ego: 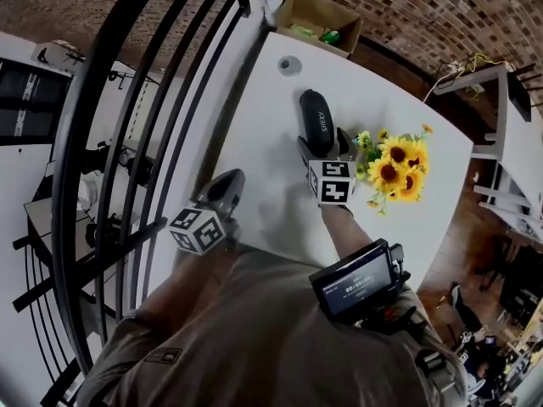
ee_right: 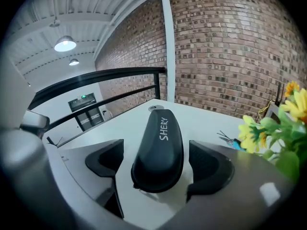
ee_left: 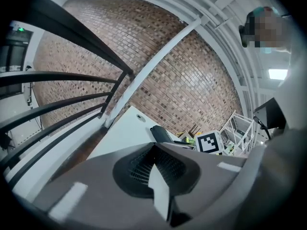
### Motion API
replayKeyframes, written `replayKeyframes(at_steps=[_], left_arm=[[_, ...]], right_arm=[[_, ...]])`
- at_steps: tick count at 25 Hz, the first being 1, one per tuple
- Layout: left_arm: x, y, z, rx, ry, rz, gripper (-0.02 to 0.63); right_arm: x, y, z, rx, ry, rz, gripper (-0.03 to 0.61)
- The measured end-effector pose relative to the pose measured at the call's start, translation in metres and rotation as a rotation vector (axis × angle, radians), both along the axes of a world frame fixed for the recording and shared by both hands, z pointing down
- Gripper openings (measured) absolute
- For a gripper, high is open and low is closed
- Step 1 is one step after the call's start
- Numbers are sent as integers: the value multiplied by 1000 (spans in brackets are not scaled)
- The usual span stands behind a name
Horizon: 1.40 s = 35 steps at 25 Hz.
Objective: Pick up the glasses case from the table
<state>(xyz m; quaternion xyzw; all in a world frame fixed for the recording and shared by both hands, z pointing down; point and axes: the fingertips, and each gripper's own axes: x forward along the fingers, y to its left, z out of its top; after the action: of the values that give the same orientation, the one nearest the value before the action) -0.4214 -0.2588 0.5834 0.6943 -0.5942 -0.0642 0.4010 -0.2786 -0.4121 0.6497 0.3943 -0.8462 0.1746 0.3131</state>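
The black glasses case (ego: 316, 122) with white lettering lies on the white table (ego: 263, 142), its long side pointing away from me. My right gripper (ego: 323, 148) reaches over the case's near end. In the right gripper view the case (ee_right: 159, 145) sits between the two dark fingers (ee_right: 106, 160), with a gap on each side, so the right gripper (ee_right: 158, 169) is open around it. My left gripper (ego: 223, 190) hangs over the table's left edge, shut and holding nothing. From the left gripper view (ee_left: 156, 172) the case (ee_left: 162, 134) shows further off on the table.
A bunch of sunflowers (ego: 397, 168) stands close to the right of the case. A cardboard box (ego: 318, 22) sits beyond the table's far end. A black railing (ego: 127, 142) runs along the left of the table. A round cap (ego: 289, 64) lies in the tabletop.
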Motion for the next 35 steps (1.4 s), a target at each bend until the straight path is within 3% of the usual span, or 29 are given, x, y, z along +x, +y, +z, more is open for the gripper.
replayKeyframes(at_steps=[6, 9, 16, 29, 35], left_arm=[[-9, 2, 5, -6, 6, -15, 2], [-14, 4, 7, -10, 7, -23, 2], [-11, 6, 8, -7, 14, -8, 2], [45, 1, -23, 76, 0, 102, 2], [87, 17, -46, 111, -18, 136, 2]], right_arm=[[-6, -18, 22, -11, 53, -10, 430], [-6, -21, 26, -16, 61, -8, 387], [-10, -10, 16, -17, 53, -34, 370], [14, 53, -57, 24, -130, -59, 362], [48, 89, -105, 60, -230, -48, 362]])
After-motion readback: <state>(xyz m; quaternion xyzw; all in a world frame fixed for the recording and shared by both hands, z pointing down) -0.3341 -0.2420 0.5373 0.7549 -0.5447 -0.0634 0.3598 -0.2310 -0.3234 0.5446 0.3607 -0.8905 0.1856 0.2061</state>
